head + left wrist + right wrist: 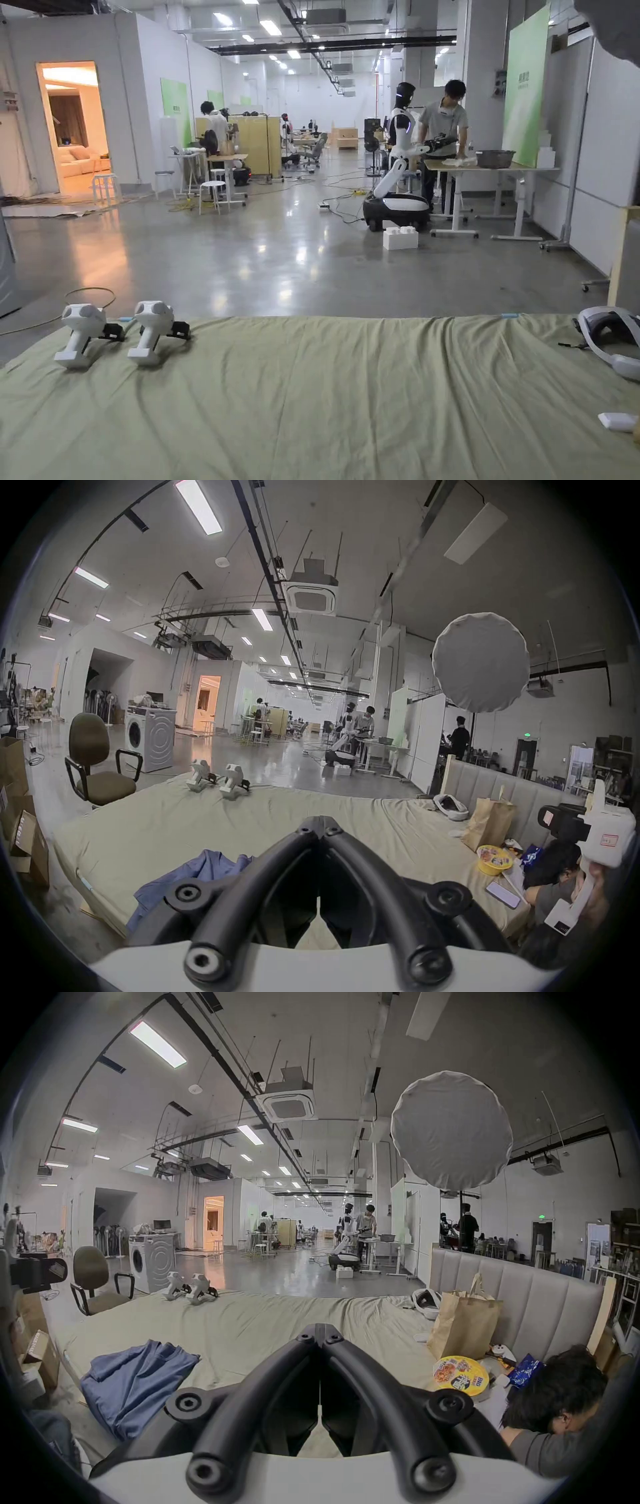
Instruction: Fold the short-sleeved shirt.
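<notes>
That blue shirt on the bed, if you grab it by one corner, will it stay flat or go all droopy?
Probably droopy: the blue shirt already lies crumpled in soft folds on the bed sheet, so it looks thin and floppy. It likely weighs little. Lifted by one corner, the rest would probably hang and drag.

Ahead of your closed left gripper and your closed right gripper stretches a bed covered in a creased olive-green sheet. Below and to the left of the right gripper's tips, the blue short-sleeved shirt lies crumpled near the sheet's near-left corner. Far ahead and to the left, two white handheld devices stand side by side at the far edge. To the right of your right gripper, a brown paper bag stands, with a yellow-lidded bowl just in front of it and a white headset beyond it.
</notes>
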The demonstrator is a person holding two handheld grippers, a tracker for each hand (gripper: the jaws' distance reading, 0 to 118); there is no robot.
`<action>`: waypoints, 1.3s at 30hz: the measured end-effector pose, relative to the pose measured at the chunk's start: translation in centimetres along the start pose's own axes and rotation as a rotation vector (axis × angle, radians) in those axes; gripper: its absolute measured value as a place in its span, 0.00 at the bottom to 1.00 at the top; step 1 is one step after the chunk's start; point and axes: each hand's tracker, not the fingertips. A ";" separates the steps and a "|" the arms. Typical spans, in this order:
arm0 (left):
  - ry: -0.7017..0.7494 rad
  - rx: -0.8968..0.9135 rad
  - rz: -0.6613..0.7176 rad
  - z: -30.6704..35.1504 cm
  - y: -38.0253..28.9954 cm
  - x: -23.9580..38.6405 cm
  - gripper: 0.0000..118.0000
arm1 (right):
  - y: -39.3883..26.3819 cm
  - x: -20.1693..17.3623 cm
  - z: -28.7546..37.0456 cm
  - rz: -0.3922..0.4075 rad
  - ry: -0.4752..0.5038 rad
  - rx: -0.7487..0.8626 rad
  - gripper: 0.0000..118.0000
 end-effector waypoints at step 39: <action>0.195 -0.902 -0.055 -32.6 -23.7 -16.5 0.60 | -10.9 0.5 -7.8 -0.072 -0.042 -0.513 0.02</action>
